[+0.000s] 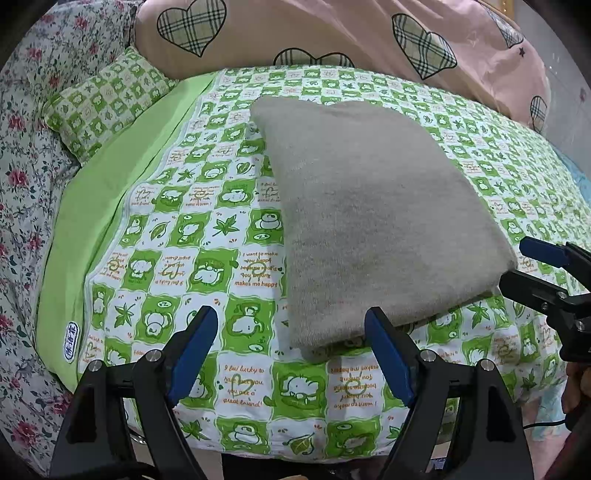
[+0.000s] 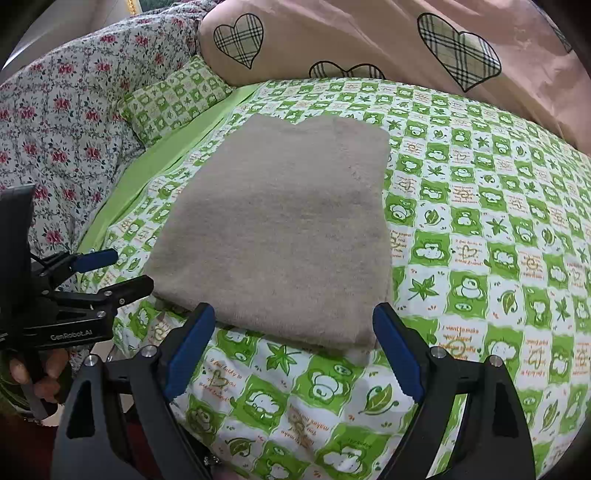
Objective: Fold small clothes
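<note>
A grey-beige knitted garment (image 1: 369,221) lies folded into a flat rectangle on the green checked bedsheet (image 1: 207,236); it also shows in the right wrist view (image 2: 280,236). My left gripper (image 1: 291,350) is open and empty, just short of the garment's near left corner. My right gripper (image 2: 295,347) is open and empty at the garment's near edge. The right gripper shows at the right edge of the left wrist view (image 1: 532,266), and the left gripper at the left edge of the right wrist view (image 2: 114,269).
A green checked pillow (image 1: 107,99) lies at the far left by a floral quilt (image 1: 26,184). A pink duvet with plaid hearts (image 1: 332,33) is heaped along the far side. The bed's near edge is just below the grippers.
</note>
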Motion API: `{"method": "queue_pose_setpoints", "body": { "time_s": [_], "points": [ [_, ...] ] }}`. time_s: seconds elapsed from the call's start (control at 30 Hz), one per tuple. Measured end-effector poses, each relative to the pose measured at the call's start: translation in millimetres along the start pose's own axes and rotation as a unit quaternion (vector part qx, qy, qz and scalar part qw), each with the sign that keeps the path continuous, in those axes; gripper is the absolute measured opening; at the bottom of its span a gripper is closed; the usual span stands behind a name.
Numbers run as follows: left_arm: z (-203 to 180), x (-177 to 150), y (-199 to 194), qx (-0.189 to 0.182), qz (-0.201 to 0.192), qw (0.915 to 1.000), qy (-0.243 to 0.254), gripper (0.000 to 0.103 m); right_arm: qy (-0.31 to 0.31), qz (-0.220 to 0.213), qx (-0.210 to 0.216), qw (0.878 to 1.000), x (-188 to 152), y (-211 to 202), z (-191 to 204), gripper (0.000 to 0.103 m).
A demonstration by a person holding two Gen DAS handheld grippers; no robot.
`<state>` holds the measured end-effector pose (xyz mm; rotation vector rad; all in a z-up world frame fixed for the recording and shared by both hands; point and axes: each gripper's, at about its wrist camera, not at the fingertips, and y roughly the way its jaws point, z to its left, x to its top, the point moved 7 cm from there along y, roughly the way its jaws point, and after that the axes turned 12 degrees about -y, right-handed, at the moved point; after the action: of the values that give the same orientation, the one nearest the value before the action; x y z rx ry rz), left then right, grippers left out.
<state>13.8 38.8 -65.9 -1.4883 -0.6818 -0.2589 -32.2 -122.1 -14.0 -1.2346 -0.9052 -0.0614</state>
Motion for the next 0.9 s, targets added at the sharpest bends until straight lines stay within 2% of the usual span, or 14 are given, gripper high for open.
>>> {"method": "queue_pose_setpoints", "body": {
  "time_s": [0.5,0.9],
  "points": [
    [-3.2,33.0,7.2,0.021,-0.013,0.9997,0.001,0.082,0.0,-0.001,0.0,1.0,29.0,11.9,-14.7,0.089],
    [-6.8,45.7,15.9,0.024,-0.011,0.9997,-0.004,0.082,0.002,0.002,0.009,1.0,43.9,23.9,-22.8,0.09]
  ]
}}
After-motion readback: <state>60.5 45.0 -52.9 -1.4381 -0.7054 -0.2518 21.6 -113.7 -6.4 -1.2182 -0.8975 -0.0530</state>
